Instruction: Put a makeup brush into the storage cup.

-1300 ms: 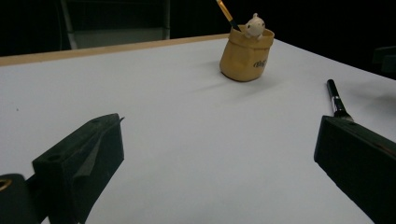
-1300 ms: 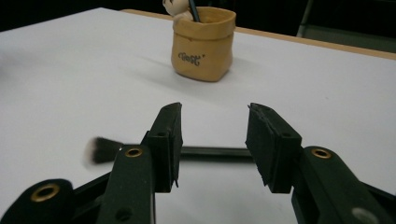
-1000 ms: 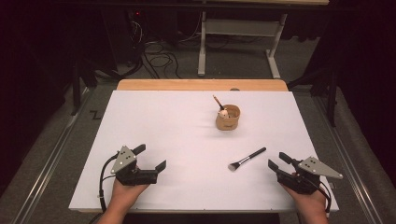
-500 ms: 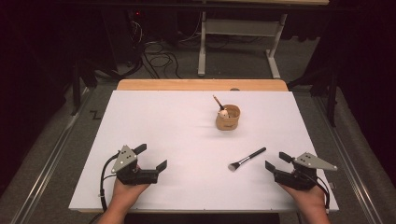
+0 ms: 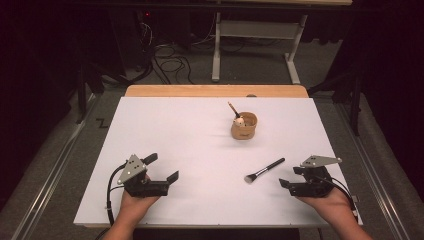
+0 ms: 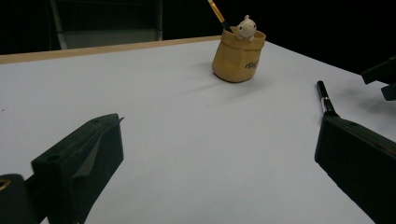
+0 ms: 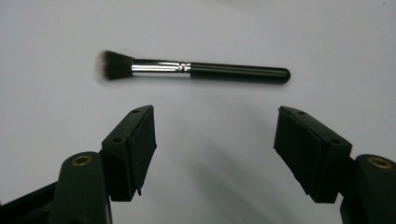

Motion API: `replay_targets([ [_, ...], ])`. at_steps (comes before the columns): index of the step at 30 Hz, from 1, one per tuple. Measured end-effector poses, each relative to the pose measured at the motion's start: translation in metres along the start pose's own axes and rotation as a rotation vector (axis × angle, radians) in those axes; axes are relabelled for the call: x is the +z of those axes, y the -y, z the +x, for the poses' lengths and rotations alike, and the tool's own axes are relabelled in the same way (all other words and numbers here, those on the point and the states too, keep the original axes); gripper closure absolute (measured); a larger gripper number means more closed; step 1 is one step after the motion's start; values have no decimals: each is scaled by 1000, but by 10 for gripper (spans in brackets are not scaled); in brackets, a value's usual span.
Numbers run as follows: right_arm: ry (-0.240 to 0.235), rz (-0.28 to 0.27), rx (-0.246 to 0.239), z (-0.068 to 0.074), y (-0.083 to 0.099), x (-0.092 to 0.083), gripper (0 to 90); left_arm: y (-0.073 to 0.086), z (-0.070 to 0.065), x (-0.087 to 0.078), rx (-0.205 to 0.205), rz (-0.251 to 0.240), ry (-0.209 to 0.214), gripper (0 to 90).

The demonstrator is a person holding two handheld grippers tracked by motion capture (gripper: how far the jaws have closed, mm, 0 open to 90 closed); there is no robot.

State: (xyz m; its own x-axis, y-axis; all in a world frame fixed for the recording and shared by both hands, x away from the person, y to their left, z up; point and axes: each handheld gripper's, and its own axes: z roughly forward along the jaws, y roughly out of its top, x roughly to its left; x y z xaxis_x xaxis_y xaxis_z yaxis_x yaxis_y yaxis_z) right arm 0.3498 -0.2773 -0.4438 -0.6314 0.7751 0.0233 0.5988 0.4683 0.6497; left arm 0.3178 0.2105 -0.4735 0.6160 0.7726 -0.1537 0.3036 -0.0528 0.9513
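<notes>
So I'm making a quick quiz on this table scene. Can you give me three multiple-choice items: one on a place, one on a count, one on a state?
1. Where does the loose makeup brush lie?
A. flat on the white table
B. inside the cup
C. on the floor

2. How many brushes stand in the tan cup?
A. none
B. one
C. three

3. How do the jaws of the right gripper stand?
A. shut on the brush
B. shut on nothing
C. open, nothing between them

Answers:
1 A: it lies flat on the table, ahead of the right gripper.
2 B: one handle sticks out of the cup.
3 C: the jaws stand apart, the brush beyond their tips.
</notes>
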Motion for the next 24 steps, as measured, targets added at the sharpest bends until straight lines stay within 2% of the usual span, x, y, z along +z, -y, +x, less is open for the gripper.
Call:
replay_targets([
  [1,-2,23,2,1,-1,-1,303,0,0,0,2,1,0,20],
  [3,3,58,-28,3,-2,0,302,-1,0,0,-1,-3,4,21],
  [7,12,124,-56,5,-4,1,289,-2,0,-1,0,-11,-3,20],
  [11,21,149,-69,5,-5,3,273,0,2,-1,-7,-3,-4,17],
  [13,18,154,-57,5,-6,5,264,1,3,-1,-13,-3,-2,17],
  [17,19,167,-63,5,-8,5,249,2,5,-3,-18,-4,-3,17],
  [24,8,210,-62,4,-14,6,178,1,5,-1,-17,-9,-6,17],
])
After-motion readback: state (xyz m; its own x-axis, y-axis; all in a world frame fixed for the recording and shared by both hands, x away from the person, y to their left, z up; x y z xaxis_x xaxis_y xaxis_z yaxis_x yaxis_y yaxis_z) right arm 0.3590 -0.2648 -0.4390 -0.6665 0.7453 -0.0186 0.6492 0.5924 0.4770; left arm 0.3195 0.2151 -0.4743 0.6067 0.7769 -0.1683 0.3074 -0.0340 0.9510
